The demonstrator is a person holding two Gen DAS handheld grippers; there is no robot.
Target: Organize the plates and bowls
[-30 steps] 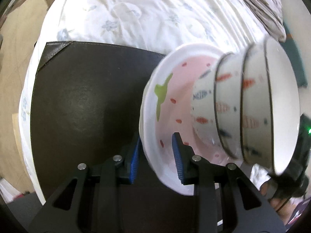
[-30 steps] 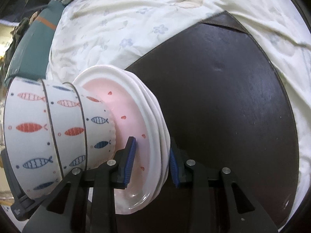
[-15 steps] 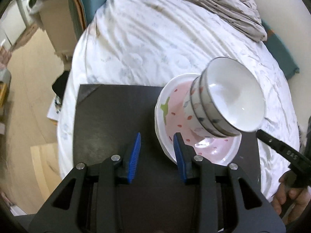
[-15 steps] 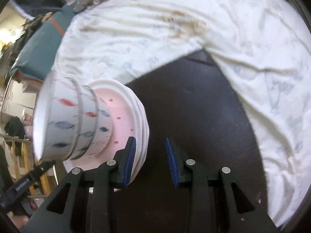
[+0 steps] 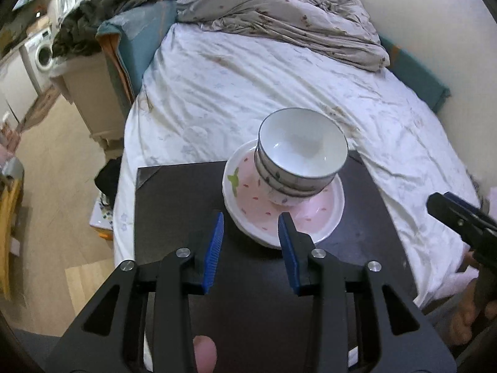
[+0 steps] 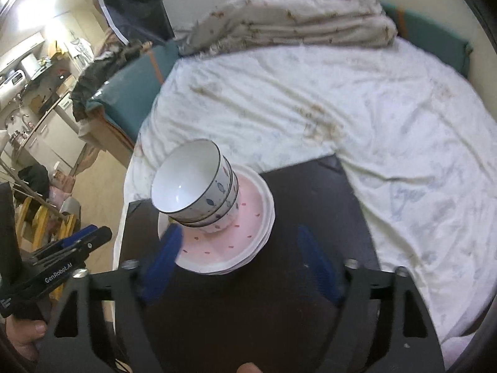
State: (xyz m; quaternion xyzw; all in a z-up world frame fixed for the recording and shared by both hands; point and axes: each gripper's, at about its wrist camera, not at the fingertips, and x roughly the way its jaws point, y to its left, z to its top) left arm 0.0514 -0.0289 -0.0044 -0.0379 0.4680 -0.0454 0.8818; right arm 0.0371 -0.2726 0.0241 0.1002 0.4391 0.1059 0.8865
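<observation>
Glazed ceramic makes up the whole load: a nest of bowls [image 5: 303, 155] with white insides, dark rims and small fish marks on the outside is sitting on a stack of plates [image 5: 284, 209], the top plate pale pink with red flecks and a green leaf mark, its edge gently scalloped. The stack is resting on a dark, leather-like mat [image 5: 186, 199] that is lying on a bed [image 5: 248, 93] covered by a wrinkled white sheet with a faint flower print.

At left, the left hand-held gripper [image 5: 251, 245] is hovering just short of the near plate rim, its ribbed blue pads [image 5: 214, 245] apart and grasping nothing. At right, the right hand-held gripper [image 6: 239, 264] is opening its jaws wide; the plate edge is lying in line between them, but neither pad appears to be pressing on it.

The pile is judged heavy, rigid, smooth enough to slip, and breakable. The bowls are standing loose and off-centre, so any tilt is likely to slide them. The best hold is judged to be the plate rims at opposite sides, kept level, or the bowls lifted off first by a rim.
</observation>
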